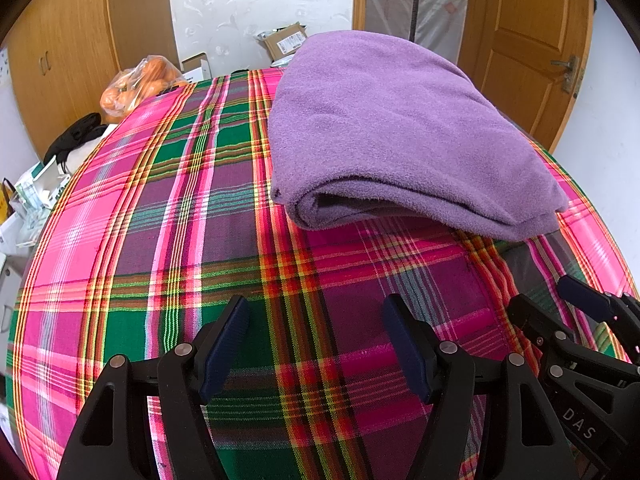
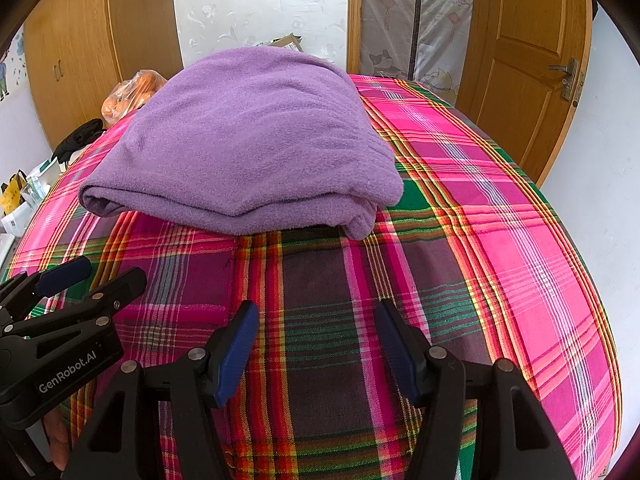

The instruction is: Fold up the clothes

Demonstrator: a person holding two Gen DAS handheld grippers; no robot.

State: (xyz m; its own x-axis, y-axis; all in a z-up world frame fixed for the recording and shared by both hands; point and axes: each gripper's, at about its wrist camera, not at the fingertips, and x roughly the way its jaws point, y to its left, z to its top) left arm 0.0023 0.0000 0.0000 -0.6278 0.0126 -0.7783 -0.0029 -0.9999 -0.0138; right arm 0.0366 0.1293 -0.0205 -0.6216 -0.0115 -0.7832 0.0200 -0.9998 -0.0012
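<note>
A purple fleece garment (image 1: 392, 128) lies folded into a thick rectangle on the plaid cloth (image 1: 192, 216), its rolled edge facing me. My left gripper (image 1: 316, 344) hovers open over the cloth, short of the garment and to its left, with nothing between its fingers. The right gripper (image 1: 560, 304) shows at the lower right of the left wrist view. In the right wrist view the same folded garment (image 2: 248, 144) sits ahead and slightly left. My right gripper (image 2: 316, 340) is open and empty above the plaid cloth (image 2: 500, 208). The left gripper (image 2: 92, 276) appears at the lower left there.
A bag of oranges (image 1: 136, 84) and a black item (image 1: 76, 136) sit past the far left edge. Cardboard boxes (image 1: 286, 42) stand behind the table. White boxes (image 1: 36, 188) crowd the left side. A wooden door (image 2: 524, 60) stands at the right.
</note>
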